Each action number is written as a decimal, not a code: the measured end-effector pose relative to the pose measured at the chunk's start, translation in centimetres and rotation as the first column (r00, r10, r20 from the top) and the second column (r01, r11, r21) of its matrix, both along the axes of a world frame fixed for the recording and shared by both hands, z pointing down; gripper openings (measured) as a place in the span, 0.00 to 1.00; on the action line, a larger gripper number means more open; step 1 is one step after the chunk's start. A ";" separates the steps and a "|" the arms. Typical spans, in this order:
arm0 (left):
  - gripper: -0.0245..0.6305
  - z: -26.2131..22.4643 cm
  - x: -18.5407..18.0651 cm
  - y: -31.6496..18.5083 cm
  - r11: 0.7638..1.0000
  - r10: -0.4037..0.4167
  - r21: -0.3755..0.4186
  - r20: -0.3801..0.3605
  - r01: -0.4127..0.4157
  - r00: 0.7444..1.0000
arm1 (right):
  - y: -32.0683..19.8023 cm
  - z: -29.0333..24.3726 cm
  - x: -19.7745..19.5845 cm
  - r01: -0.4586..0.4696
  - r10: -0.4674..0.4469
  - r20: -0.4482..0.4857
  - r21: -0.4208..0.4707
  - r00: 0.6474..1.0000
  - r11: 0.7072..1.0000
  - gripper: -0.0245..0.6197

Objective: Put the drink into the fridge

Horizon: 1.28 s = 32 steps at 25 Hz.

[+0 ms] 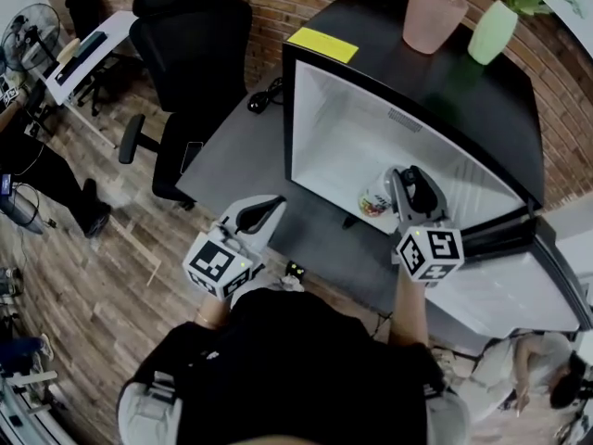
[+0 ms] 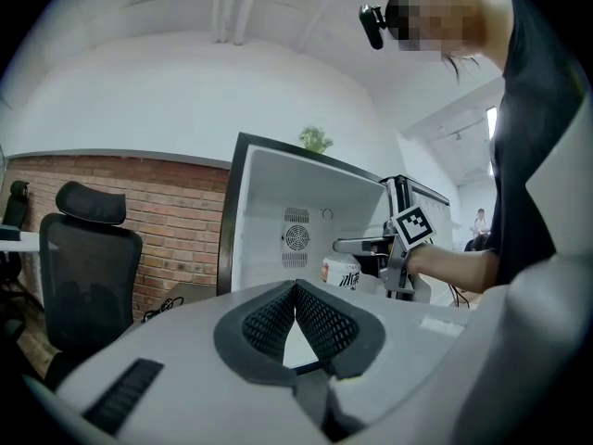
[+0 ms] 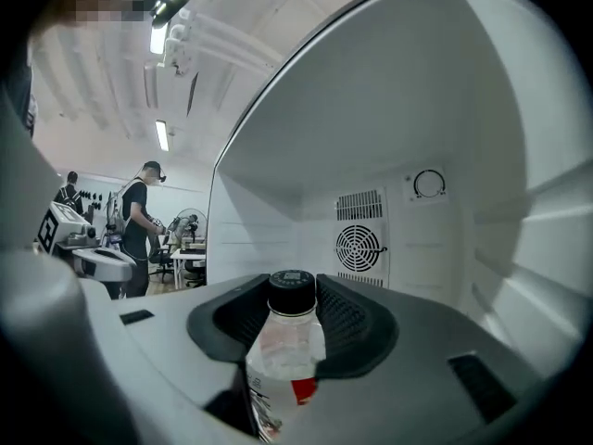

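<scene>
The drink, a clear bottle with a black cap and a white-and-red label (image 1: 375, 198) (image 3: 286, 339), lies between the pads of my right gripper (image 1: 409, 189) (image 3: 293, 310), which is shut on it. Gripper and bottle reach into the open white inside of the small black fridge (image 1: 341, 130) (image 3: 435, 109), near its floor and pointing at the back wall's fan grille (image 3: 359, 246). My left gripper (image 1: 263, 214) (image 2: 296, 315) hovers over the grey table left of the fridge, its pads together with nothing in them. Its view shows the bottle (image 2: 341, 271) inside the fridge (image 2: 269, 230).
The fridge door (image 1: 519, 287) hangs open to the right. On the fridge top stand a pink cup (image 1: 432, 15), a green vase with a plant (image 1: 491, 31) and a yellow note (image 1: 322, 44). A black office chair (image 1: 181, 54) stands left of the table. People stand far behind.
</scene>
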<state>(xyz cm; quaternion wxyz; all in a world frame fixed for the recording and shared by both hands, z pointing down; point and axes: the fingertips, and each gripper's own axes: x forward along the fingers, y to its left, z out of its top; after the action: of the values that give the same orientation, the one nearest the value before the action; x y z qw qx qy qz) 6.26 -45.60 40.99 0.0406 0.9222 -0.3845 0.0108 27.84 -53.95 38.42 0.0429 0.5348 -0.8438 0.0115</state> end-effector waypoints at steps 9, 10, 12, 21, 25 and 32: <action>0.04 0.3 0.1 -2.2 1.000 -0.011 0.000 -0.003 0.011 1.000 | -3.0 0.8 1.3 -0.020 0.020 -0.022 -0.017 1.000 1.000 0.28; 0.04 0.3 0.0 -2.4 1.000 -0.014 -0.002 -0.003 0.014 1.000 | -3.3 0.8 1.5 -0.024 0.023 -0.023 -0.018 0.999 1.000 0.28; 0.04 0.5 0.0 -2.7 1.000 -0.019 -0.010 -0.004 0.019 1.000 | -3.7 0.9 1.8 -0.029 0.028 -0.023 -0.020 0.999 0.999 0.28; 0.04 1.0 0.5 -3.6 0.999 -0.022 -0.038 -0.002 0.022 1.000 | -5.1 1.8 2.6 -0.041 0.039 -0.040 -0.036 0.998 0.999 0.28; 0.04 1.1 0.7 -3.8 0.998 -0.026 -0.051 0.000 0.026 1.000 | -5.4 2.4 3.0 -0.047 0.045 -0.046 -0.048 0.998 0.998 0.28; 0.04 1.2 0.9 -4.0 0.999 -0.028 -0.039 -0.002 0.028 1.000 | -5.6 2.8 3.3 -0.048 0.046 -0.055 -0.047 0.997 0.998 0.28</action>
<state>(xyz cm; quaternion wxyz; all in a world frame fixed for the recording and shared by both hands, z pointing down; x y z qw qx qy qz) 7.11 -49.57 42.18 0.0590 0.9157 -0.3971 0.0166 31.11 -59.56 41.17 0.0785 0.5534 -0.8290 0.0184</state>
